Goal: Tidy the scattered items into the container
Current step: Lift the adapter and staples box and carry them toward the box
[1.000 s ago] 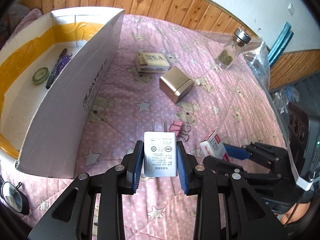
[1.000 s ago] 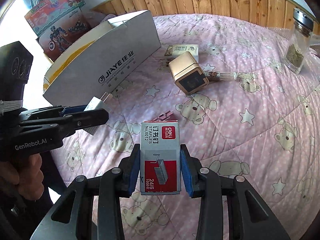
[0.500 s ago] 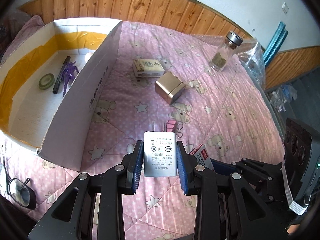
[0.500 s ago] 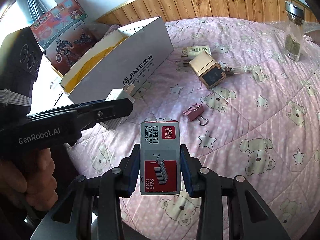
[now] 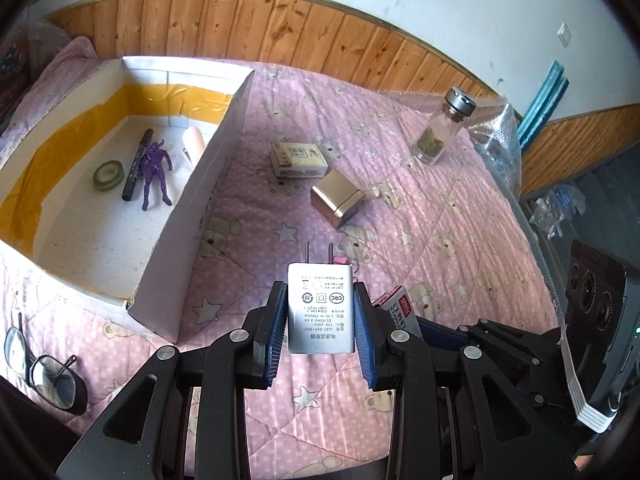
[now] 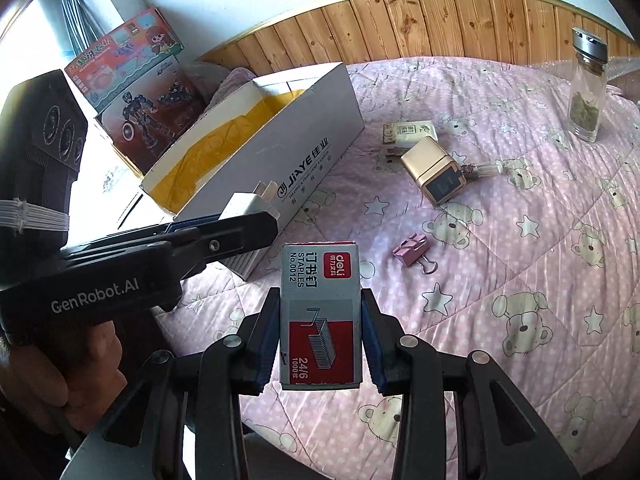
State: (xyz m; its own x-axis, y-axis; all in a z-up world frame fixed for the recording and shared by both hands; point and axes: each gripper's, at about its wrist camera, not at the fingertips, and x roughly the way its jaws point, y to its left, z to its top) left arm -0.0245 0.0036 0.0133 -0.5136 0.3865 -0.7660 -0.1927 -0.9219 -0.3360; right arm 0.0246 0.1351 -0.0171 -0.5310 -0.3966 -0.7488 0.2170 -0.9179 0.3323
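Left wrist view: the left gripper (image 5: 321, 312), angled down, clamps a white charger (image 5: 321, 307) above the pink quilt (image 5: 460, 216), near-right of the open box (image 5: 208, 184). The right gripper (image 6: 321, 330) pinches a staples box (image 6: 320, 312). A wood-panelled wall (image 5: 280, 24) lies beyond the bed.

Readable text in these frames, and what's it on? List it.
"deli", "STAPLES No.0012", "24/6": staples box in the right gripper.
"JiNYE": white cardboard box side.
"GenRobot.AI": left gripper body.
"CCC", "10": white charger in the left gripper; remaining print too small.
Cream packet, toy boxes: unreadable.
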